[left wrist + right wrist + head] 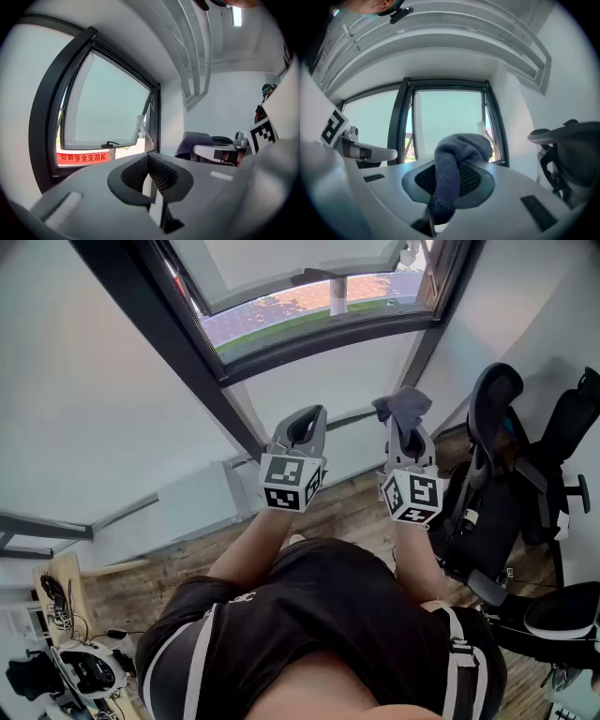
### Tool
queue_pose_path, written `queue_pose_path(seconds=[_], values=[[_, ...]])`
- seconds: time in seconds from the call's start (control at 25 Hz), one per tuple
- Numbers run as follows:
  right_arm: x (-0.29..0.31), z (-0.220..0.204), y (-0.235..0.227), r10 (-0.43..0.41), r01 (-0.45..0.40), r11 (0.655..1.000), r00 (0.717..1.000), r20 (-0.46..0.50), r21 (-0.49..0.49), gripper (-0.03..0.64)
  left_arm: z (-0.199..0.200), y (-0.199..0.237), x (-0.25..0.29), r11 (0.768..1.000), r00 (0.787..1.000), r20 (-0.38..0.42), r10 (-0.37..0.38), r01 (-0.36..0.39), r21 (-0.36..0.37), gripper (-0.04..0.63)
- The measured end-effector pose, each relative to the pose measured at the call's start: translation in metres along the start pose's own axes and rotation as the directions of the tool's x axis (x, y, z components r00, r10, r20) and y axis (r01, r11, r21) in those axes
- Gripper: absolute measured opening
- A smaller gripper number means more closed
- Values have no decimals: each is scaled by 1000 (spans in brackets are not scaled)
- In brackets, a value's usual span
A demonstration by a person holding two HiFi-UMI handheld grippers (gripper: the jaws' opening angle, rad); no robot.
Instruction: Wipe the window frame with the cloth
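Note:
The dark window frame [178, 343] runs across the top of the head view, with its sash tilted open. My right gripper [405, 424] is shut on a grey-blue cloth [401, 405] that bunches out above its jaws, held in the air short of the frame. In the right gripper view the cloth [452, 164] hangs over the jaws in front of the window frame [399, 122]. My left gripper [304, 428] is level with it on the left, shut and empty. The left gripper view shows its pads [161, 177] pressed together, the frame [155, 119] beyond and the cloth [192, 142] at right.
Black office chairs [502, 460] stand close on the right, and one chair's armrest [565, 133] shows in the right gripper view. A small desk [61, 610] with gear is at lower left. A white wall panel and wooden floor [347, 512] lie below the window.

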State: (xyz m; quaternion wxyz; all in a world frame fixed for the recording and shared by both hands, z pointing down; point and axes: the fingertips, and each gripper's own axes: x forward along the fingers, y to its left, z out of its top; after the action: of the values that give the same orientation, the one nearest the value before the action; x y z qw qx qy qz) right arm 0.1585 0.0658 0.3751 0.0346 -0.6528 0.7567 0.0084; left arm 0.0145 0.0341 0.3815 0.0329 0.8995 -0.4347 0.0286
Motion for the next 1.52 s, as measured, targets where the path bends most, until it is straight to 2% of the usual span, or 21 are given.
queue_pose_path(seconds=[0.48,1.08,1.52], values=[[14,-3,23,21,-21,999,1000,-13,31,60,-4,18,-4,1000,1000,6,-19,19,-23,6],[18,-19,75,-63,63,998,997,-43,-6,60,-31,62,-31,993,995,-4,-95,95,-64,6],[57,-14,46,-99,99,995,995,-19,-5,61,-30,87,-10,996,998,-5,-65,65,-60,6]])
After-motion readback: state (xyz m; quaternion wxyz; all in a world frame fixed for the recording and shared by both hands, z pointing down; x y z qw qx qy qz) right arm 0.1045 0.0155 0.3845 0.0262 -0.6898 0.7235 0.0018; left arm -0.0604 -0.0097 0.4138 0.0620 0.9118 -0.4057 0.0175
